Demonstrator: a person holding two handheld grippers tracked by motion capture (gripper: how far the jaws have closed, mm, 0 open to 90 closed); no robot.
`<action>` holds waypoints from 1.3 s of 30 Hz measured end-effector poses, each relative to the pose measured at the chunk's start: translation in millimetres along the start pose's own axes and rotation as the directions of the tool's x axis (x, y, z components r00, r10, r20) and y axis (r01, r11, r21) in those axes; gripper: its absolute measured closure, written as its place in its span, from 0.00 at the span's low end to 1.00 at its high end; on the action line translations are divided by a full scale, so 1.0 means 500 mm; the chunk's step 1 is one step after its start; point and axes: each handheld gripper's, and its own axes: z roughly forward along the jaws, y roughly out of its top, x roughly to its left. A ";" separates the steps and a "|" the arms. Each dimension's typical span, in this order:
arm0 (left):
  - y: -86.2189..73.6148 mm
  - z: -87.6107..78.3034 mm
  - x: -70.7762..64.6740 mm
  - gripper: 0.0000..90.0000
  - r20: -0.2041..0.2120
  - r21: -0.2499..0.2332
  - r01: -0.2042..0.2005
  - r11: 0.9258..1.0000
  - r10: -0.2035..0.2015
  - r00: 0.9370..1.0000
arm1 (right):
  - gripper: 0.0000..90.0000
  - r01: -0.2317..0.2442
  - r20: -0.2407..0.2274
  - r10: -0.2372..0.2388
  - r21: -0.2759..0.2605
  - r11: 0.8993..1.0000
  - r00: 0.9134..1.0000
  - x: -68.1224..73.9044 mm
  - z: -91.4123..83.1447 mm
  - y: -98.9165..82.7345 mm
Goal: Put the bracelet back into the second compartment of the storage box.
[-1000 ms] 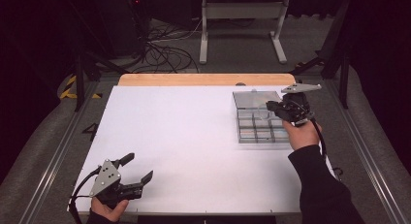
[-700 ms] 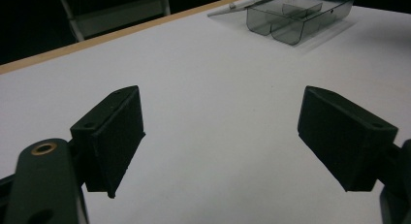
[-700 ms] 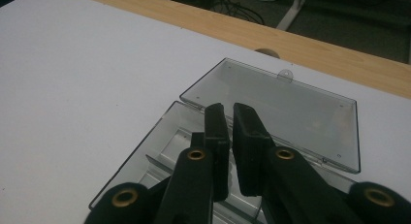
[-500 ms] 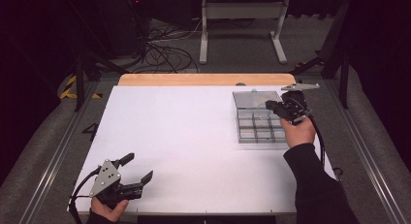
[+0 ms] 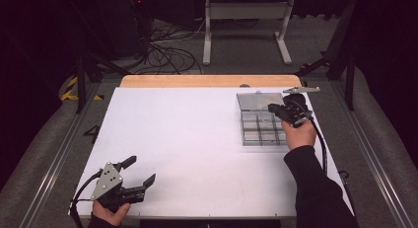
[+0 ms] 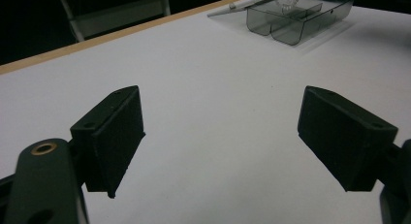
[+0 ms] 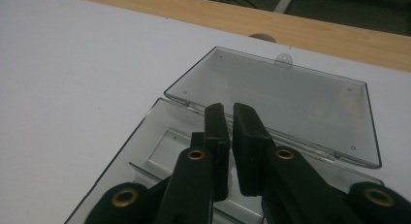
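Note:
A clear smoky plastic box (image 5: 256, 132) with divided compartments stands on the white table's right side, and its lid (image 5: 256, 100) lies open flat behind it. My right gripper (image 5: 274, 109) hangs over the box's far right part. In the right gripper view its jaws (image 7: 228, 110) stand together above a compartment (image 7: 165, 146) near the lid hinge, with nothing between them. My left gripper (image 5: 140, 170) rests near the table's front left corner. It stands wide open (image 6: 220, 132) over bare table, pointing toward the distant box (image 6: 300, 15).
A wooden strip (image 5: 207, 81) runs along the white tabletop's (image 5: 187, 134) far edge. A slim grey piece (image 5: 301, 90) shows by the box's far right corner. Beyond the table are cables (image 5: 167, 45) and a metal stand (image 5: 246, 11) on the floor.
My right gripper has sunk a little toward the box. The left gripper has not moved.

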 end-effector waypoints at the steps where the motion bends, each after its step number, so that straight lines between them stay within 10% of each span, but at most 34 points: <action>1: 0.000 0.000 0.000 0.19 0.000 0.000 -0.001 1.000 0.001 1.000 | 0.95 -0.005 -0.001 0.005 0.001 1.000 1.000 -0.001 0.002 -0.001; 32: 0.000 0.001 0.001 0.19 -0.001 0.002 0.004 1.000 -0.004 1.000 | 0.94 -0.063 -0.009 0.063 0.059 0.996 0.998 -0.017 0.047 -0.029; 39: -0.001 0.002 0.000 0.19 -0.001 0.000 0.011 1.000 -0.011 1.000 | 0.60 0.004 0.042 -0.005 0.022 1.000 0.999 -0.019 0.041 -0.030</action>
